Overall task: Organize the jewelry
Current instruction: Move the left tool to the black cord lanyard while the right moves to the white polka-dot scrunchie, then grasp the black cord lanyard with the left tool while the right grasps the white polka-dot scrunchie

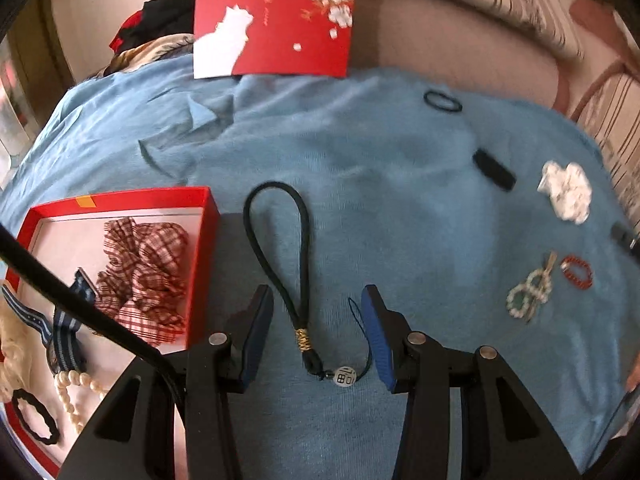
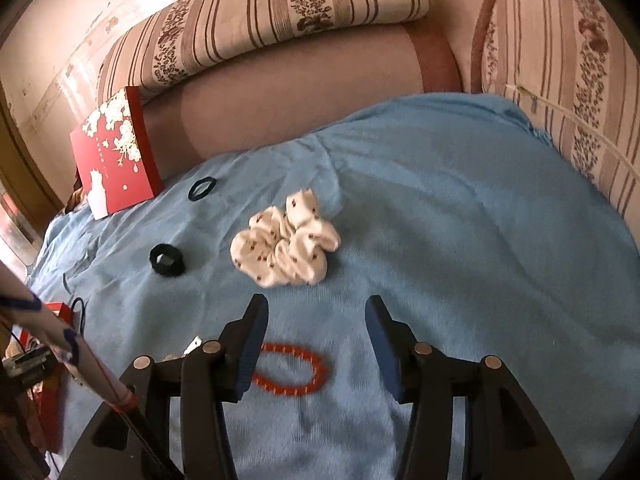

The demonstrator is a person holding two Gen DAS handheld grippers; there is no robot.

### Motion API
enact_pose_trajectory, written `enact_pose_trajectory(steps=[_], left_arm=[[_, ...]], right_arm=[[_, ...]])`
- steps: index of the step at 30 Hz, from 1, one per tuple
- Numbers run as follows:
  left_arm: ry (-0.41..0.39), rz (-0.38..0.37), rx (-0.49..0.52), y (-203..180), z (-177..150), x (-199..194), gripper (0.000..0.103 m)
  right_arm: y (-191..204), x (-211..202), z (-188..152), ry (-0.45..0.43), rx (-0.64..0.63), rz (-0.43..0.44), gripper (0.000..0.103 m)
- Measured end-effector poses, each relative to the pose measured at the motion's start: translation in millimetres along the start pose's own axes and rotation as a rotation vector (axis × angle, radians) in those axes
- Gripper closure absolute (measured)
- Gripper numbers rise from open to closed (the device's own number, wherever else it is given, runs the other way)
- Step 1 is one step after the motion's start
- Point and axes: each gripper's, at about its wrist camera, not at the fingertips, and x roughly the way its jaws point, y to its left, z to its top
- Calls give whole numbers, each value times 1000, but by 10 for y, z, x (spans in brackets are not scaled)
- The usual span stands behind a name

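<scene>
Jaws wide apart, empty: left gripper (image 1: 318, 300) straddles black lanyard (image 1: 280, 256), right gripper (image 2: 316, 312) over red bracelet (image 2: 294, 372).

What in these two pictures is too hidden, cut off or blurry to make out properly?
- Pearl strand, left wrist view: the gripper body covers its lower end.
- Red bead bracelet, right wrist view: its left end is behind a finger.
- Beaded clip, left wrist view: blurred.
- Red box, left wrist view: cut off by the edge.
</scene>
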Motion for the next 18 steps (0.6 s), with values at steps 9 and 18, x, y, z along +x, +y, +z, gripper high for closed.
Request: enact_pose_trajectory(steps=[9,18], left_arm=[[25,48,-34,89,23,84,58],[69,45,-52,120,30,219,55]], right_arm=[[41,397,220,11,-46,-23,36],[-142,689,326,41,30,11,35]])
